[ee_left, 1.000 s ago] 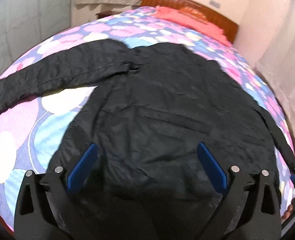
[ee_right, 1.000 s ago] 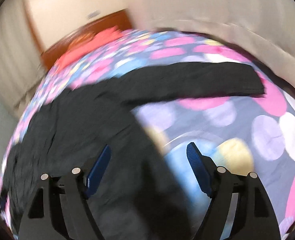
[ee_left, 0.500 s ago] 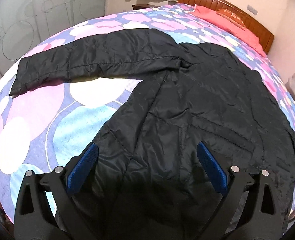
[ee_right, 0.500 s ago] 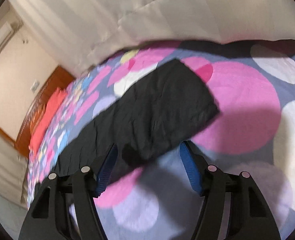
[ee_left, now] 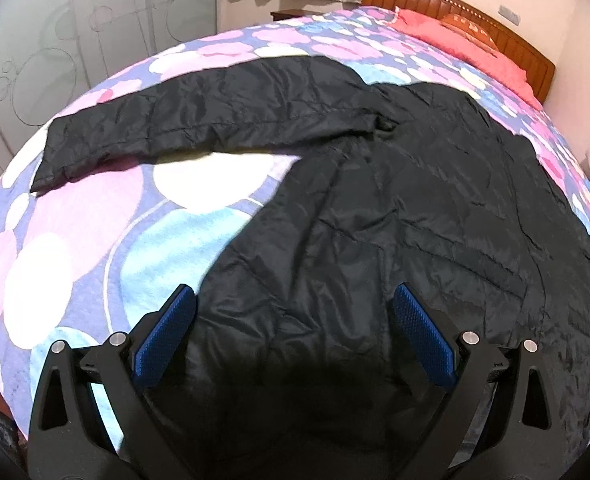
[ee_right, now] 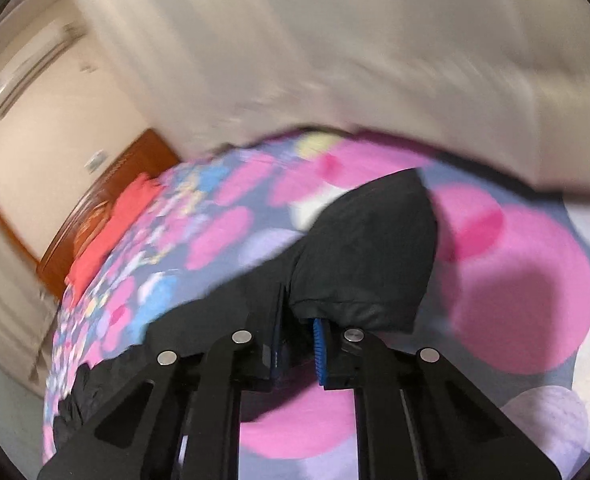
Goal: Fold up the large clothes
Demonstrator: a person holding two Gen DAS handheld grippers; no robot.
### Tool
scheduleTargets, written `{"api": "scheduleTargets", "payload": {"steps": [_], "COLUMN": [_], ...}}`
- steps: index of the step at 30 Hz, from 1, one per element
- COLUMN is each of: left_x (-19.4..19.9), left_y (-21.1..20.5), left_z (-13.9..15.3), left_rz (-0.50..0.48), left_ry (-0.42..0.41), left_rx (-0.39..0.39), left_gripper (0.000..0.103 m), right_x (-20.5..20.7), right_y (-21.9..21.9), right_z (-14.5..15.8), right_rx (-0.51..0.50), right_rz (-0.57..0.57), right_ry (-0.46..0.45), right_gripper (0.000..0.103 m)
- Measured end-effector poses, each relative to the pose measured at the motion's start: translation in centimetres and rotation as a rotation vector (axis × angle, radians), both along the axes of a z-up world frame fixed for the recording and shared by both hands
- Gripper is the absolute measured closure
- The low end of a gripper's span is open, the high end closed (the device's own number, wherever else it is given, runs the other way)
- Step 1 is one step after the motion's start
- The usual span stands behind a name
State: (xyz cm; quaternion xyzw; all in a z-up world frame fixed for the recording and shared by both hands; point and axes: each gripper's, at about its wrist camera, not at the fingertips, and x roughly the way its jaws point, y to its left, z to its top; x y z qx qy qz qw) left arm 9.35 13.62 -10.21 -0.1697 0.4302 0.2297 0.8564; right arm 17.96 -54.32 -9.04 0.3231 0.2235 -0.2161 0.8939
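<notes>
A large black quilted jacket [ee_left: 395, 208] lies spread flat on the bed, one sleeve [ee_left: 199, 128] stretched out to the left. My left gripper [ee_left: 295, 328] hovers open over the jacket's lower left hem, nothing between its blue pads. In the right wrist view, which is blurred, my right gripper [ee_right: 299, 340] is shut on the cuff end of the jacket's other sleeve [ee_right: 367, 248], the black fabric bunched up between the blue pads and lifted off the cover.
The bed cover [ee_left: 75, 248] is patterned with pink, blue and white circles. A wooden headboard [ee_left: 455, 8] and red pillows [ee_left: 467, 48] are at the far end. A pale curtain [ee_right: 375, 60] hangs close beyond the bed's right side; glass wardrobe doors [ee_left: 55, 52] stand to the left.
My right gripper swept out along the sleeve to its cuff and shut on it, lifting the fabric. My left gripper shifted left toward the hem corner and stays open.
</notes>
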Motion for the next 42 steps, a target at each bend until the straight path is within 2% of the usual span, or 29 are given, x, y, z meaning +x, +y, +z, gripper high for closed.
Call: {"api": "scheduleTargets", "payload": {"steps": [3, 6, 12, 17, 21, 24, 31, 33, 35, 36, 37, 40, 42], "left_x": [-0.2, -0.2, -0.3, -0.1, 0.0, 0.1, 0.0, 0.1, 0.1, 0.1, 0.1, 0.1, 0.0], "left_y": [0.6, 1.6, 3.1, 4.1, 4.6, 4.7, 4.8, 4.8, 4.8, 4.8, 4.8, 4.8, 4.8], "left_z": [0.4, 0.6, 0.0, 0.2, 0.1, -0.4, -1.2, -1.4, -1.6, -1.7, -1.7, -1.8, -1.9], "left_rz": [0.007, 0.016, 0.031, 0.044, 0.042, 0.038, 0.034, 0.036, 0.035, 0.035, 0.035, 0.034, 0.033], "left_ry": [-0.009, -0.011, -0.006, -0.021, -0.028, -0.019, -0.011, -0.008, -0.004, -0.002, -0.003, -0.003, -0.002], "left_rx": [0.026, 0.021, -0.009, -0.007, -0.021, -0.035, -0.051, -0.052, -0.054, -0.054, -0.055, -0.058, -0.063], "left_gripper": [0.004, 0.004, 0.004, 0.004, 0.004, 0.004, 0.004, 0.004, 0.004, 0.004, 0.004, 0.004, 0.004], "right_x": [1.4, 3.7, 8.2, 10.7, 11.8, 12.7, 12.1, 12.2, 11.9, 11.6, 11.2, 9.6, 9.5], "right_y": [4.2, 10.3, 22.3, 31.4, 37.5, 41.1, 46.1, 46.8, 47.0, 47.0, 46.8, 45.3, 43.2], "right_z": [3.0, 5.5, 7.0, 5.8, 3.4, 1.4, -3.0, -4.0, -3.9, -3.7, -3.2, -0.8, 0.8], "right_rx": [-0.089, -0.163, -0.234, -0.294, -0.315, -0.329, -0.383, -0.38, -0.377, -0.358, -0.342, -0.335, -0.348], "right_rz": [0.101, 0.242, 0.501, 0.687, 0.83, 0.918, 1.086, 1.127, 1.152, 1.169, 1.175, 1.168, 1.117], "right_ry": [-0.039, -0.071, -0.085, -0.065, -0.011, 0.046, 0.21, 0.267, 0.263, 0.247, 0.228, 0.146, 0.114], "right_gripper": [0.092, 0.092, 0.093, 0.093, 0.093, 0.093, 0.091, 0.086, 0.073, 0.053, 0.037, 0.036, 0.036]}}
